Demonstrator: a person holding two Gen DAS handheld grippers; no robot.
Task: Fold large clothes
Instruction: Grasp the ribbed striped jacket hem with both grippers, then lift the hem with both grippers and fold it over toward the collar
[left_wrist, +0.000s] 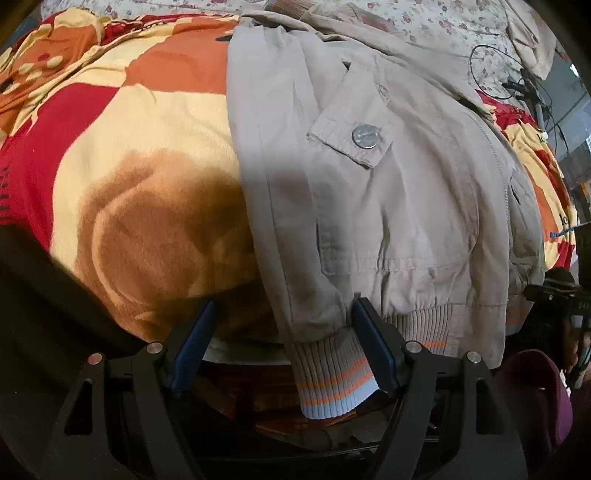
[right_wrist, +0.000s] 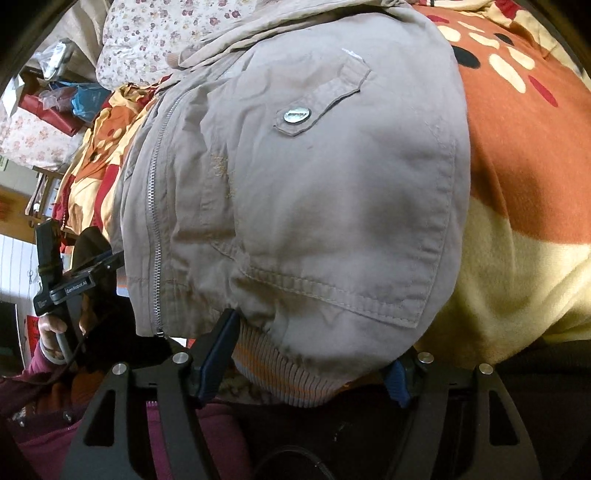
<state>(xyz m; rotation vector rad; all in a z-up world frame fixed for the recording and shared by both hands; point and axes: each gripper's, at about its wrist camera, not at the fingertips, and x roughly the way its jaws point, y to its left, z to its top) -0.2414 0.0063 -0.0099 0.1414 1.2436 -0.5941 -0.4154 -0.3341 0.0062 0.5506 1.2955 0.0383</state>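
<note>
Spread over the bed is a fleece blanket (left_wrist: 147, 155) in red, orange and cream, with a flowered sheet (left_wrist: 436, 22) beyond it at the far side. On the blanket lies a beige zip-front jacket (left_wrist: 388, 192), front up, its ribbed hem hanging over the near edge of the bed. A buttoned tab with a metal snap (left_wrist: 364, 136) sits on its chest, and a zipper (right_wrist: 157, 206) runs down the middle.

Looking down at the jacket's one side, the left hand-held gripper (left_wrist: 284, 350) has its blue-padded jaws standing wide apart. The sleeve cuff (left_wrist: 332, 376), ribbed with orange and pale blue stripes, hangs between them, lying against the right-hand pad, while the other pad is clear of the cloth. Nothing is clamped.

At the jacket's other side, the right hand-held gripper (right_wrist: 310, 365) also stands wide, astride the ribbed hem band (right_wrist: 284, 373) under the patch pocket (right_wrist: 351, 229). The cloth bulges between the pads; whether they press on it cannot be told. In the right wrist view the left device shows at the far edge, gripped by a hand (right_wrist: 53, 328) in a maroon sleeve (right_wrist: 22, 380).
</note>
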